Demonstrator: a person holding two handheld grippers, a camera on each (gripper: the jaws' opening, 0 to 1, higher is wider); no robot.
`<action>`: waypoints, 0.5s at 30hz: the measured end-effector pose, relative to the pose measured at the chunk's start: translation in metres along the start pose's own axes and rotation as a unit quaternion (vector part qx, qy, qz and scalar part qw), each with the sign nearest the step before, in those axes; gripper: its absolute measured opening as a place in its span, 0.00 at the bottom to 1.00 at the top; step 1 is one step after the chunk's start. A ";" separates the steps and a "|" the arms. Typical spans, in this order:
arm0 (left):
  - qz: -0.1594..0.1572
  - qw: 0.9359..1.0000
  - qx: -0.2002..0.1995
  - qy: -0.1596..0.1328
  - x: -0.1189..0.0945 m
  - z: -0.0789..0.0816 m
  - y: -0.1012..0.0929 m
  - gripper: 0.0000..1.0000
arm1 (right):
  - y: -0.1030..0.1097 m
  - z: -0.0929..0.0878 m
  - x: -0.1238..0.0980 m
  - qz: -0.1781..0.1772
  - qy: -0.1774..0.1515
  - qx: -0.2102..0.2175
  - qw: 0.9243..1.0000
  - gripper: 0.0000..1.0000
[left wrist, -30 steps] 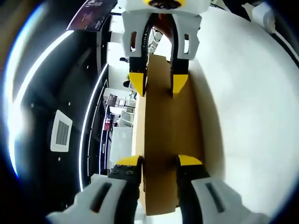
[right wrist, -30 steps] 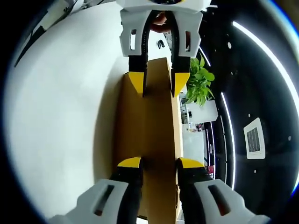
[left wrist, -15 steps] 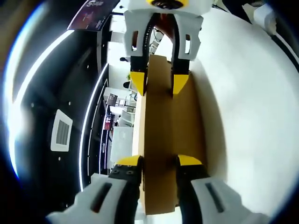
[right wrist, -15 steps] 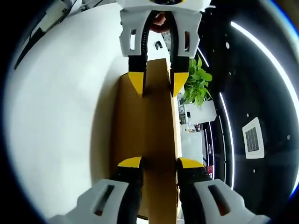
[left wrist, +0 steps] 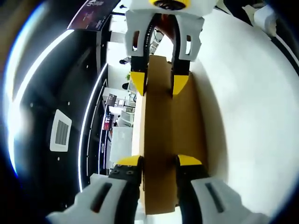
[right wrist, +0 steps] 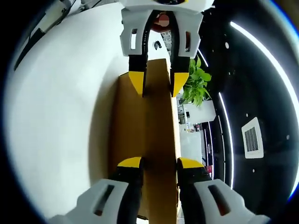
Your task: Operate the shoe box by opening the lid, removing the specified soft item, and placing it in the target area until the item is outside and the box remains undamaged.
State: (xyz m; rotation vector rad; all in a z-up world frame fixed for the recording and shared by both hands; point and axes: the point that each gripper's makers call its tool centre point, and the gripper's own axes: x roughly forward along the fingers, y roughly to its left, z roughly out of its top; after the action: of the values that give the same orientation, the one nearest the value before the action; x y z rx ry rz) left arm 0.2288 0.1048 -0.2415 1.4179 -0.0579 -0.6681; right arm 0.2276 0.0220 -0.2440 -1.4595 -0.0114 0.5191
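A brown cardboard shoe box lid (left wrist: pixel 159 126) runs lengthwise between both grippers, lifted off the white table (left wrist: pixel 247 116). In the left gripper view my left gripper (left wrist: pixel 159 161) is shut on its near end, and the right gripper (left wrist: pixel 159 83) clamps the far end. The right gripper view mirrors this: my right gripper (right wrist: pixel 159 162) holds the near end of the lid (right wrist: pixel 156 126) and the left gripper (right wrist: pixel 156 81) holds the far end. A wider cardboard face lies beside the gripped strip. The soft item is hidden.
The white table (right wrist: pixel 56 116) spreads to one side of the lid. On the other side are a dark ceiling with light strips and a vent (right wrist: pixel 252 137). A green plant (right wrist: pixel 196 86) stands beyond the lid's edge.
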 end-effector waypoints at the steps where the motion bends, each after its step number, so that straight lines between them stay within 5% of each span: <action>1: 0.000 1.000 0.000 0.000 0.000 0.000 0.000 0.29 | 0.000 0.000 0.000 -0.001 0.000 -0.001 1.000 0.28; 15: 0.005 1.000 -0.002 -0.006 -0.001 0.000 0.003 0.29 | -0.004 0.002 0.000 -0.004 -0.004 -0.003 1.000 0.28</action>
State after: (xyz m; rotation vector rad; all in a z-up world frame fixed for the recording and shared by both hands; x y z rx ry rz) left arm 0.2295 0.1053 -0.2385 1.4085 -0.0733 -0.6672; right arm 0.2283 0.0236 -0.2403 -1.4632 -0.0251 0.5184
